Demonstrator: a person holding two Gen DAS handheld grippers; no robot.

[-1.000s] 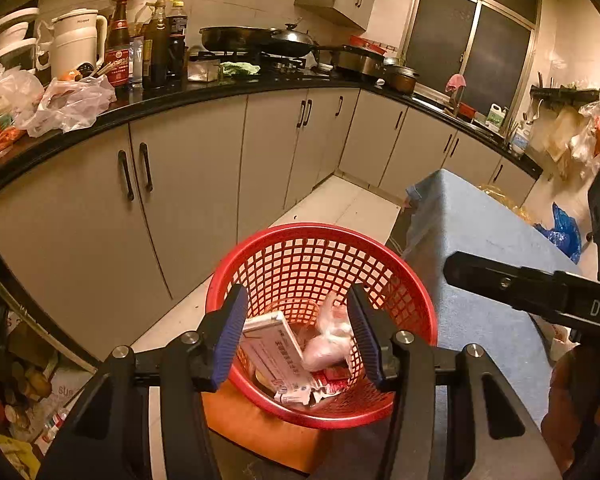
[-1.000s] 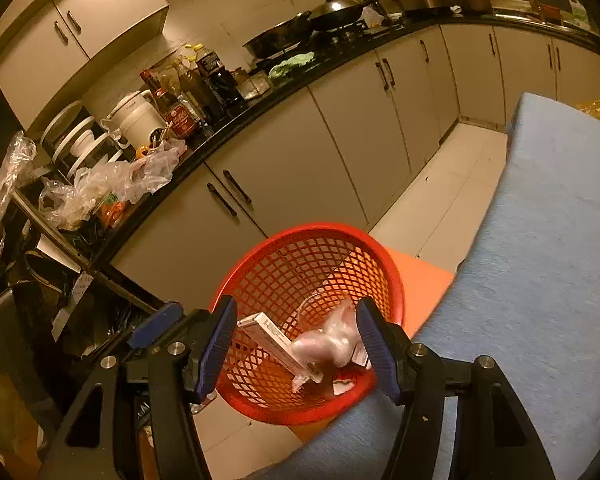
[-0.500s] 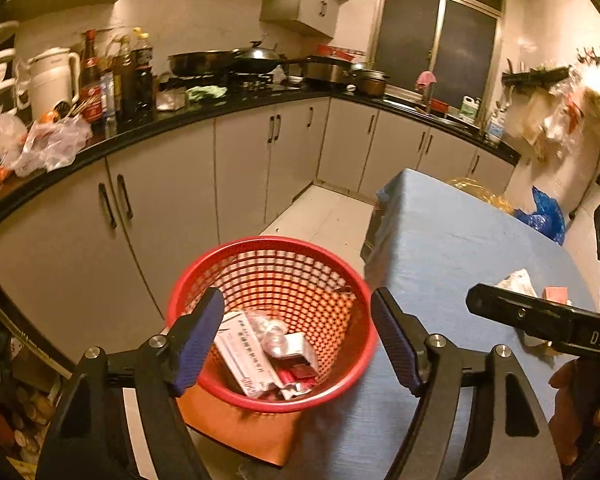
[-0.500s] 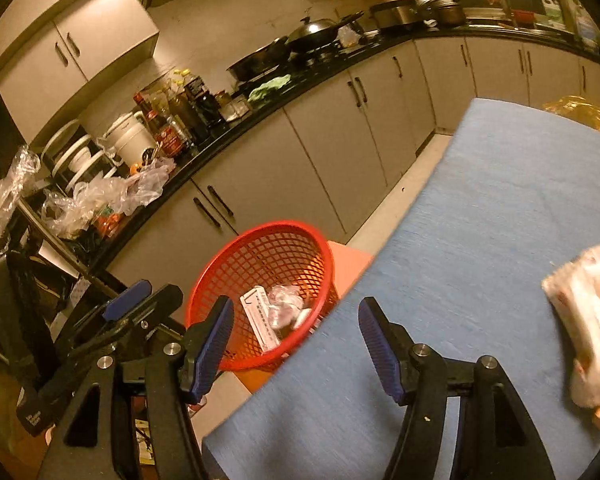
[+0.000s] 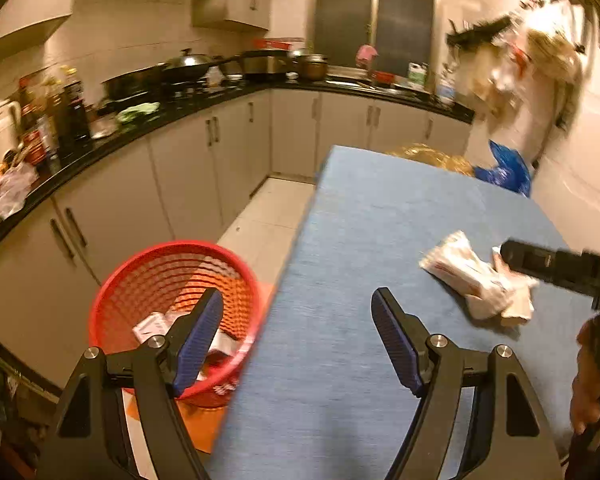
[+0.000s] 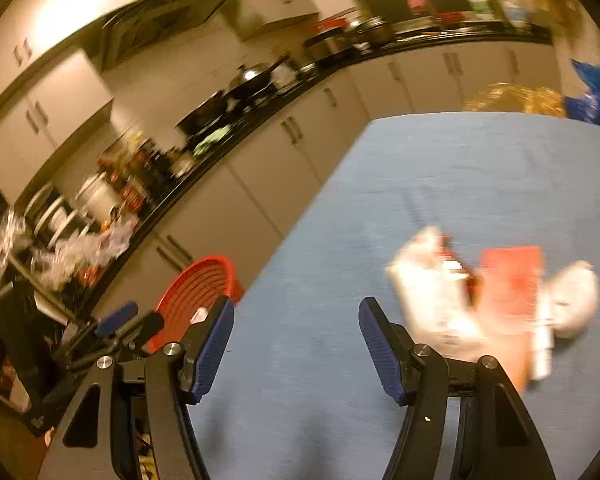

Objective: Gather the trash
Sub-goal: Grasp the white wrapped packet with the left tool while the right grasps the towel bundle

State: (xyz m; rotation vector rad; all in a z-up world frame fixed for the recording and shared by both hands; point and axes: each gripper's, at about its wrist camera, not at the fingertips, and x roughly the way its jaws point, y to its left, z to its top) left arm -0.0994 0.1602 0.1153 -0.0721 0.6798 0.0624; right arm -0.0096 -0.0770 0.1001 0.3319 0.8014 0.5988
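A red mesh basket (image 5: pixel 172 280) with some trash inside stands on the floor left of the blue table (image 5: pixel 380 240); it also shows in the right wrist view (image 6: pixel 198 288). A crumpled white wrapper pile (image 5: pixel 472 276) lies on the table's right side. In the right wrist view, blurred, the pile is a white wrapper (image 6: pixel 432 292), a red packet (image 6: pixel 508 280) and a white wad (image 6: pixel 576 300). My left gripper (image 5: pixel 298 340) is open and empty over the table's left edge. My right gripper (image 6: pixel 296 344) is open and empty, left of the pile.
A black counter (image 5: pixel 100 148) with pots, bottles and bags runs along grey cabinets to the left and back. A blue bag (image 5: pixel 504 168) and a yellow bag (image 5: pixel 428 156) sit beyond the table's far end. An orange mat (image 5: pixel 196 424) lies under the basket.
Both grippers have swung right, away from the basket and over the table. The wrapper pile has come closer in both views. Both grippers stay open and empty.
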